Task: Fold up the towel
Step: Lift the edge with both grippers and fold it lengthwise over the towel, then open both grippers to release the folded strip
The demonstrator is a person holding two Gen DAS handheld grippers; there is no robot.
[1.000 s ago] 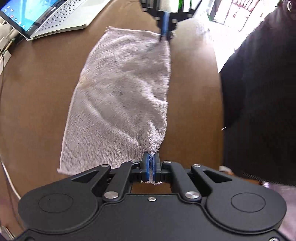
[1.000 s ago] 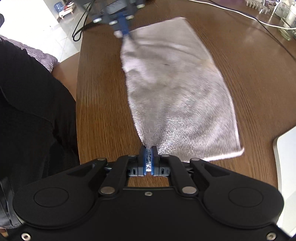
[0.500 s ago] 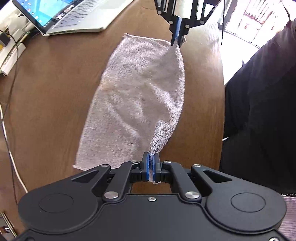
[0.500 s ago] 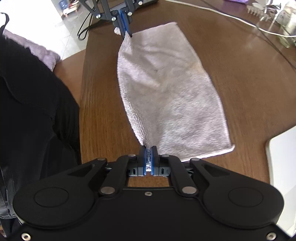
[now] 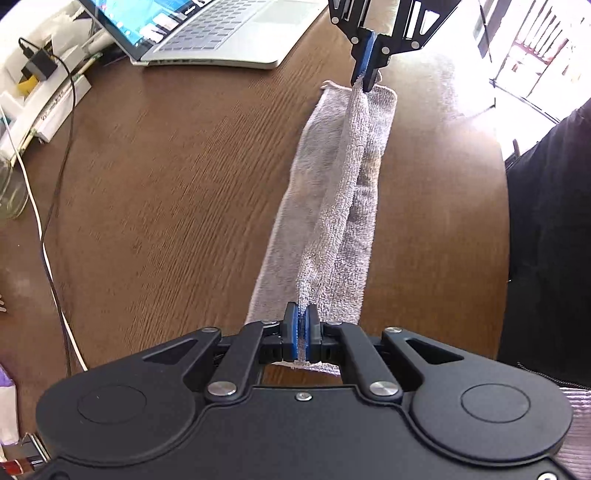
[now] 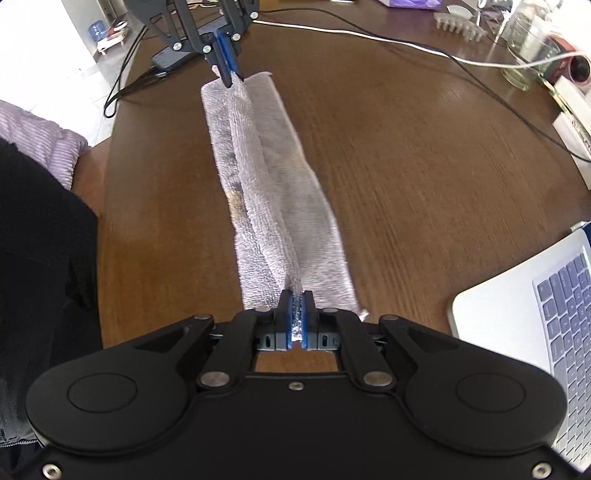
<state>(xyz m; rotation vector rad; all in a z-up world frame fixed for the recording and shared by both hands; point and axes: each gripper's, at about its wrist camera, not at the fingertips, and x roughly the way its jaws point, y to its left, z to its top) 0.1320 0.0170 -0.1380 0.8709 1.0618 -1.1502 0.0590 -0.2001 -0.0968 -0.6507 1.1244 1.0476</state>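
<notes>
A pale grey towel [image 5: 332, 206] lies stretched lengthwise on the brown wooden table [image 5: 166, 184]. Its near long edge is lifted as a ridge over the rest. My left gripper [image 5: 302, 321] is shut on one corner of that edge. My right gripper [image 6: 296, 306] is shut on the other corner. In the left wrist view the right gripper [image 5: 365, 83] pinches the far end. In the right wrist view the left gripper [image 6: 227, 75] pinches the far end of the towel [image 6: 280, 206]. Part of the towel still rests on the table.
An open laptop [image 5: 221, 29] sits at the far side, also at the right edge of the right wrist view [image 6: 535, 314]. Cables [image 5: 55, 206] run along the table. A glass jar [image 6: 528, 55] and small boxes stand at the edge. The person in black [image 5: 546, 221] stands beside the table.
Both grippers have lifted the held edge and carried it across over the towel. The towel, wide and flat a second ago, now looks narrow with a raised ridge down its middle.
</notes>
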